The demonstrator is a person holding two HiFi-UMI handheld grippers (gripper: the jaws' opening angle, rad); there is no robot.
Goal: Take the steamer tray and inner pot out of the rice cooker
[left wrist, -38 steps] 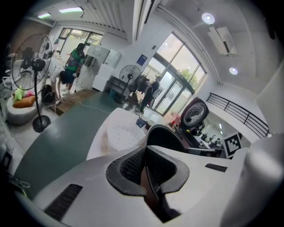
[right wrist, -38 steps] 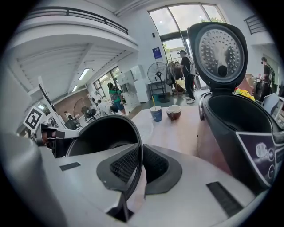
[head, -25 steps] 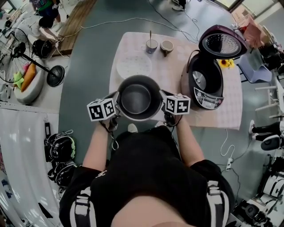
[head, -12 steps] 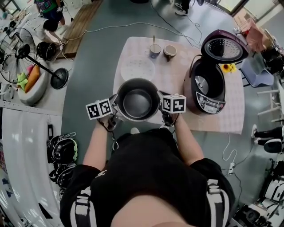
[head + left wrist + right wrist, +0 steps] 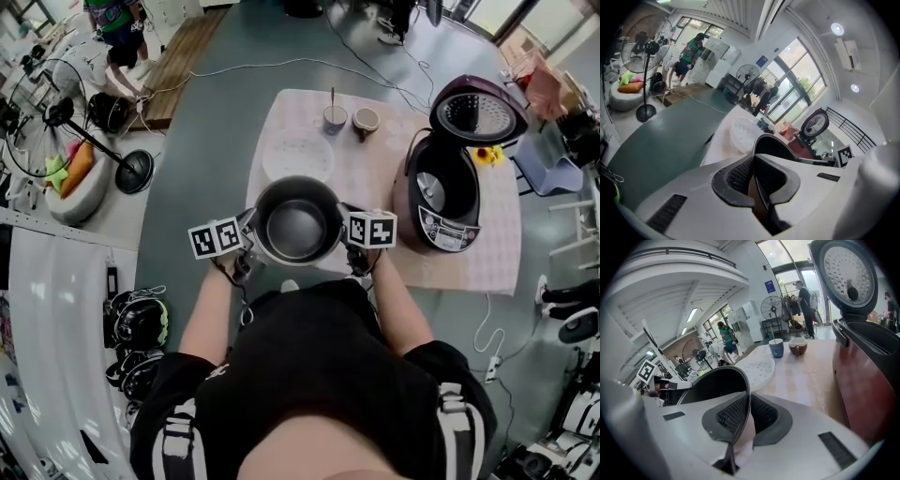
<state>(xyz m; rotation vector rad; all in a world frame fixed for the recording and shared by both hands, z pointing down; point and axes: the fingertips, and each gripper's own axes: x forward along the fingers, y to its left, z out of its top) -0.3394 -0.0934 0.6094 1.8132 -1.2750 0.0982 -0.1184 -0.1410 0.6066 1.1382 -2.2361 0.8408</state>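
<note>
The dark metal inner pot [image 5: 295, 221] is out of the rice cooker and sits low over the near edge of the table, held by its rim on both sides. My left gripper [image 5: 246, 234] is shut on the left rim [image 5: 755, 154], and my right gripper [image 5: 345, 225] is shut on the right rim [image 5: 746, 397]. The white perforated steamer tray [image 5: 298, 157] lies flat on the tablecloth behind the pot. The maroon rice cooker [image 5: 441, 200] stands at the right with its lid [image 5: 475, 109] up and its well empty.
A blue cup [image 5: 335, 118] with a stick in it and a brown bowl [image 5: 365, 120] stand at the table's far edge. A power cord [image 5: 483, 323] trails off the table's right side. A standing fan [image 5: 94, 136] and helmets [image 5: 139, 322] are on the floor at left.
Both grippers and the pot have come slightly down and toward the table's near edge; over the last half second they have stayed put.
</note>
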